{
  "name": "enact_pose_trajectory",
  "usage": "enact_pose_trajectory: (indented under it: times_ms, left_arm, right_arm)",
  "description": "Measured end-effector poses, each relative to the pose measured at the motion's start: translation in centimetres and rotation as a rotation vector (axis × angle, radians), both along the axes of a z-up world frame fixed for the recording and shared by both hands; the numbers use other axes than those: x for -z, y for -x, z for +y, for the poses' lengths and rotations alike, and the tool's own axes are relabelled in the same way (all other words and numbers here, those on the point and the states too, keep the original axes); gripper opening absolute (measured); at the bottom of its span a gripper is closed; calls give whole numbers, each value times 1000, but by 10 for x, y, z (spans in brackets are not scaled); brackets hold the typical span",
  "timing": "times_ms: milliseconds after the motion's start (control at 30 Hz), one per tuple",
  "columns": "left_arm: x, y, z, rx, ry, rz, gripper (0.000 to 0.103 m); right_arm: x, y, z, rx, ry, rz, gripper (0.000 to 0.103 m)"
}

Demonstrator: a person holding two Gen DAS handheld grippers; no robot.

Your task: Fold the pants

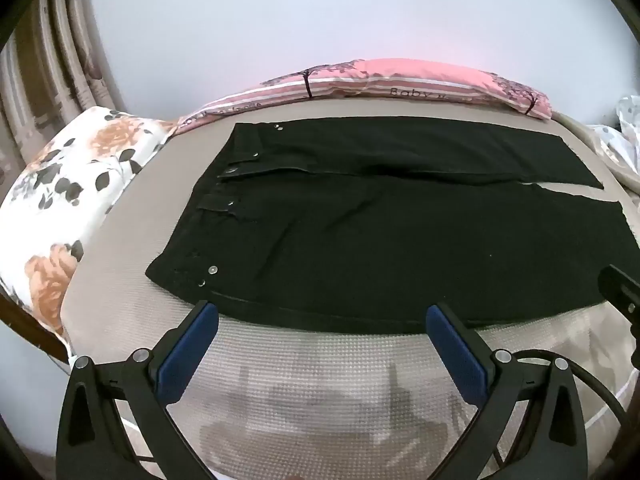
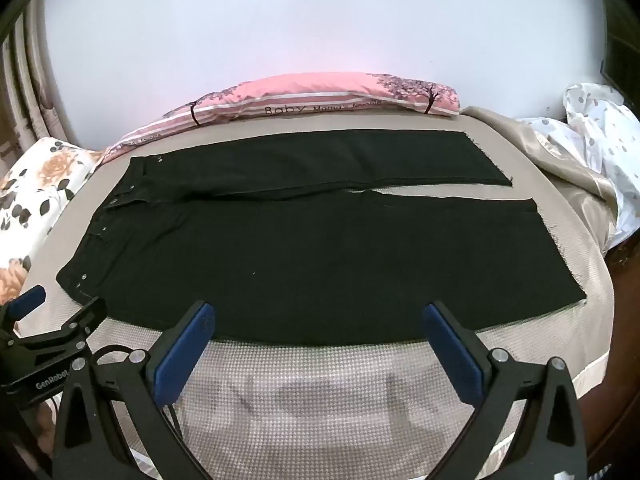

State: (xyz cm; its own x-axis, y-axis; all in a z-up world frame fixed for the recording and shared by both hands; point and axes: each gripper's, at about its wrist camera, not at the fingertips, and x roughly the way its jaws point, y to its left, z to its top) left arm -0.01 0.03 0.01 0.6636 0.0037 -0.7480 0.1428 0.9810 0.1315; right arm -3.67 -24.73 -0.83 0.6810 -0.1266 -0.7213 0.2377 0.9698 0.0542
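Observation:
Black pants point(image 1: 360, 232) lie spread flat on the bed, waistband to the left, both legs running right side by side; they also show in the right wrist view point(image 2: 320, 248). My left gripper point(image 1: 322, 312) is open and empty, its blue pads just above the near edge of the pants by the waist end. My right gripper point(image 2: 318, 310) is open and empty, above the near edge of the near leg. The left gripper also shows at the left edge of the right wrist view point(image 2: 60, 312).
The bed has a beige textured cover point(image 1: 320, 380). A floral pillow point(image 1: 60, 200) lies left, a pink striped pillow point(image 2: 320, 100) along the far wall, and a crumpled white spotted sheet point(image 2: 600, 132) at the right. Curtains hang at the far left.

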Motion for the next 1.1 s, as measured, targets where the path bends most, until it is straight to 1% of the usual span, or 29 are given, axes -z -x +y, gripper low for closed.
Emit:
enact_pose_trajectory:
  times_ms: [167, 200, 267, 300, 400, 467, 533, 633, 867, 967, 1100]
  left_arm:
    - [-1, 2, -2, -9, 15, -2, 103]
    - [0, 6, -11, 10, 19, 6, 103]
    - [-1, 8, -17, 11, 19, 4, 103]
    - [-1, 5, -11, 24, 40, 12, 103]
    - [-4, 7, -18, 29, 37, -2, 103]
    - [-2, 4, -8, 43, 39, -3, 103]
    - [-1, 3, -9, 42, 38, 4, 103]
    - [0, 2, -6, 36, 44, 8, 103]
    - [3, -1, -6, 17, 14, 11, 103]
    - [5, 0, -5, 27, 15, 4, 103]
    - [8, 0, -6, 36, 26, 20, 103]
  right_arm:
    - [1, 0, -2, -3, -2, -1, 103]
    - [1, 1, -2, -6, -2, -1, 103]
    - [1, 1, -2, -9, -1, 2, 103]
    - [1, 1, -2, -10, -2, 2, 103]
    - [1, 1, -11, -7, -8, 11, 103]
    - [1, 4, -9, -7, -6, 8, 103]
    - [1, 3, -10, -10, -7, 11, 103]
    - [1, 1, -2, -13, 1, 14, 103]
    - [3, -3, 3, -17, 12, 20, 103]
    - [3, -4, 4, -14, 14, 16, 103]
    - [3, -4, 3, -16, 8, 19, 103]
